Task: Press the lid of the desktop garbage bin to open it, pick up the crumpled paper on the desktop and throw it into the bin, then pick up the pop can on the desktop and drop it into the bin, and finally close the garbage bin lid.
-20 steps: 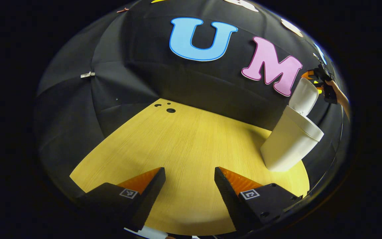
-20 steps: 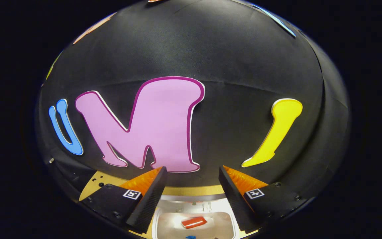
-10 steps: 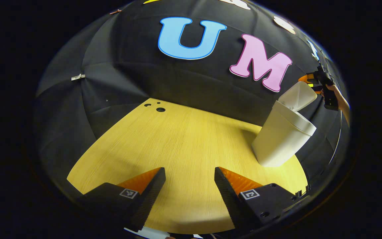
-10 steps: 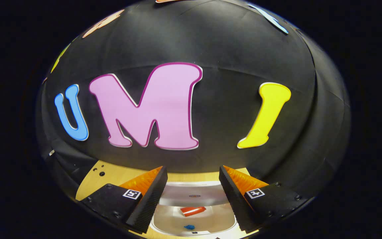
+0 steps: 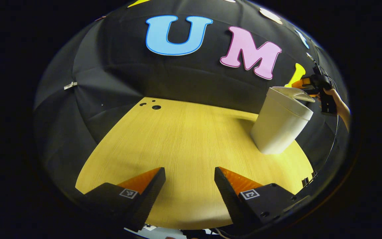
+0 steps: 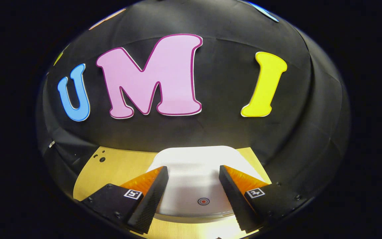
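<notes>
Bin [image 5: 279, 124]: interior hidden beneath the lid [image 6: 194, 172], which lies low over the rim; whether it is fully seated cannot be told. Right claw [image 5: 305, 87], beside the bin's far rim, is too small to read its jaws. Lid's near edge is hidden behind the fingers [image 6: 151, 196].

worktop [image 5: 184, 139]: light wood grain, small round holes [image 5: 156, 107] at far-left corner | on it: white garbage bin [image 5: 277, 126] standing near right rear edge
</notes>
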Demonstrator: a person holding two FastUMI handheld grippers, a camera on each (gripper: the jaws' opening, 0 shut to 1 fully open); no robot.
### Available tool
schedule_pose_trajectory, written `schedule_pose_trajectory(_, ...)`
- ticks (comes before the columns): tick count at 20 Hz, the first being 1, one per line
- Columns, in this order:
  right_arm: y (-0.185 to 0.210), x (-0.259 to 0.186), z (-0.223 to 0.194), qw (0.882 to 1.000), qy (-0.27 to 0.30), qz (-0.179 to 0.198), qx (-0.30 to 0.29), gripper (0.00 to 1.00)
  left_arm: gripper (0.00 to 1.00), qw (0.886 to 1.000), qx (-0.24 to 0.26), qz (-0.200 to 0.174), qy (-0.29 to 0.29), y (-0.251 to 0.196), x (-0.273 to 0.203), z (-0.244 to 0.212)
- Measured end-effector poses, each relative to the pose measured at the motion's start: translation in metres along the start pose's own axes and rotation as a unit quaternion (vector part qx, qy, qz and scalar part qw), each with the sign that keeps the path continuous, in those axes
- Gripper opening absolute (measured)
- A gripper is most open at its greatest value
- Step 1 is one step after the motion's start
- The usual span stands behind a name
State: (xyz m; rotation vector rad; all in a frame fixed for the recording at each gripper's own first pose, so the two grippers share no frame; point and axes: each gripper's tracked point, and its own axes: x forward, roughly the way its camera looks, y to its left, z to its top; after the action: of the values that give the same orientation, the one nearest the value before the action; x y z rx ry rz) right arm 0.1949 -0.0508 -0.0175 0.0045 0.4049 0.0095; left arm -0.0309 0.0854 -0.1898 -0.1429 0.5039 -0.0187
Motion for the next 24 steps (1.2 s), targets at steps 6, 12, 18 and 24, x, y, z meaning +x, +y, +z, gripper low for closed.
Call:
schedule_pose_trajectory(6, 0.001, -0.003, -0.015, 1.0, -0.014, 0.004, -0.003, 0.98, 0.96, 0.999, 0.031, -0.008, 0.007, -0.008, 0.004, 0.004)
schedule_pose_trajectory(12, 0.0, -0.001, -0.027, 1.0, -0.023, 0.005, -0.007, 0.98, 0.96, 0.999, 0.036, -0.016, -0.004, -0.019, 0.006, 0.013)
schedule_pose_trajectory(18, -0.001, -0.007, -0.032, 0.999, -0.048, -0.009, -0.009, 0.98, 0.96, 0.999, 0.045, -0.02, 0.002, -0.027, 0.008, 0.007)
schedule_pose_trajectory(24, -0.001, -0.007, -0.039, 0.996, -0.087, -0.014, -0.018, 0.99, 0.96, 0.999, 0.036, -0.022, 0.003, -0.031, 0.009, 0.007)
